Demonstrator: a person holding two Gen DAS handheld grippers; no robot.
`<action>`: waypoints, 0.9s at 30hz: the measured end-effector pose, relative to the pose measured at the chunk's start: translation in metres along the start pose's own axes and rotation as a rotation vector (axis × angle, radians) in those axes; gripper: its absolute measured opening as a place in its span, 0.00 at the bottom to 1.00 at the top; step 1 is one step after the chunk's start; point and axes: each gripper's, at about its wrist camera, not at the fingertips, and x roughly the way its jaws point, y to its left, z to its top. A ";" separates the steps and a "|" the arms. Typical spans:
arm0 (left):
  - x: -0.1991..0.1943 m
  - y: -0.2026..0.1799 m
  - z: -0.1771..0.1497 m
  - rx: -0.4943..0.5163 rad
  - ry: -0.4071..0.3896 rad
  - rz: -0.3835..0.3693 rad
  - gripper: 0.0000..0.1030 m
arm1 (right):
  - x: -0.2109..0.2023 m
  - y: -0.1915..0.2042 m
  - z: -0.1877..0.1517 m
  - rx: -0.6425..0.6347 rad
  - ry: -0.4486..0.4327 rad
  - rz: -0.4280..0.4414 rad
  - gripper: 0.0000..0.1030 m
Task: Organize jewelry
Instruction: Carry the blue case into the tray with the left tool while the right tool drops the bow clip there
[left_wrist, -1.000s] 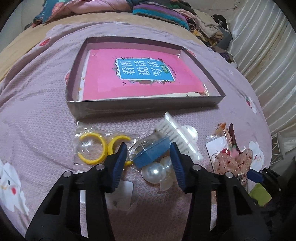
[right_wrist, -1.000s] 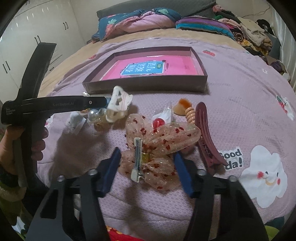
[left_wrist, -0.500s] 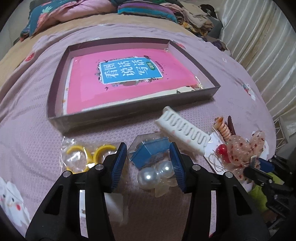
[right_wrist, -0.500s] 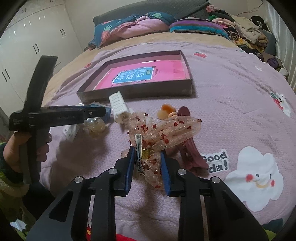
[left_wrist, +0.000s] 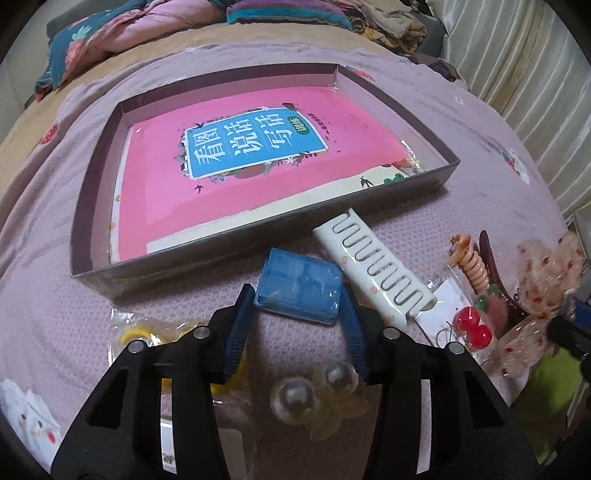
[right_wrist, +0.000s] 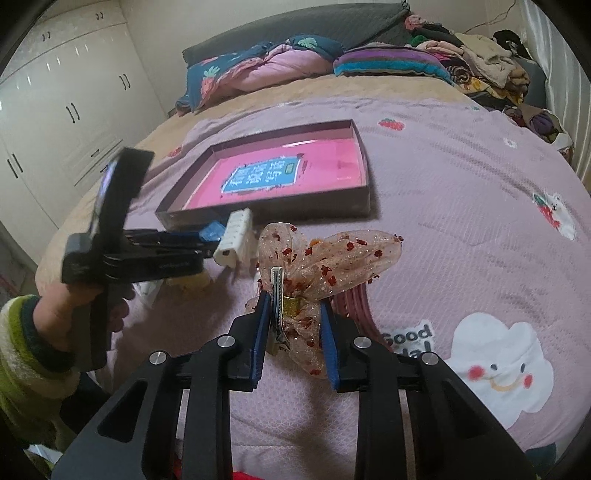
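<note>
My left gripper (left_wrist: 296, 295) is shut on a small blue box (left_wrist: 297, 290), held just in front of the near wall of the shallow brown tray (left_wrist: 221, 254). A pink book (left_wrist: 236, 158) lies in the tray. The right wrist view shows the left gripper (right_wrist: 208, 238) at the left, in a person's hand. My right gripper (right_wrist: 294, 304) is shut on the metal clip and knot of a sheer pink bow (right_wrist: 332, 254) with red flowers, lifted off the bedspread. The tray (right_wrist: 365, 184) lies beyond it.
A white comb clip (left_wrist: 373, 266) lies against the blue box. Pearl clip (left_wrist: 314, 391), bagged yellow hoops (left_wrist: 147, 332), red cherry earrings (left_wrist: 472, 330), an orange spiral tie (left_wrist: 471, 266) and a dark red hair claw (right_wrist: 354, 302) lie on the mauve bedspread. Folded bedding lines the far edge.
The right gripper closed on the bow and raised it off the bed. The left gripper carried the blue box toward the tray, leaving the pearls and yellow hoops behind.
</note>
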 end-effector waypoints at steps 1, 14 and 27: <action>-0.001 0.000 0.001 0.002 -0.005 0.002 0.37 | -0.003 0.000 0.003 0.001 -0.007 0.004 0.24; -0.042 0.019 0.013 -0.073 -0.069 -0.096 0.37 | -0.010 0.006 0.047 -0.021 -0.070 0.028 0.24; -0.077 0.076 0.042 -0.193 -0.178 -0.030 0.37 | 0.009 0.011 0.106 -0.079 -0.126 0.016 0.24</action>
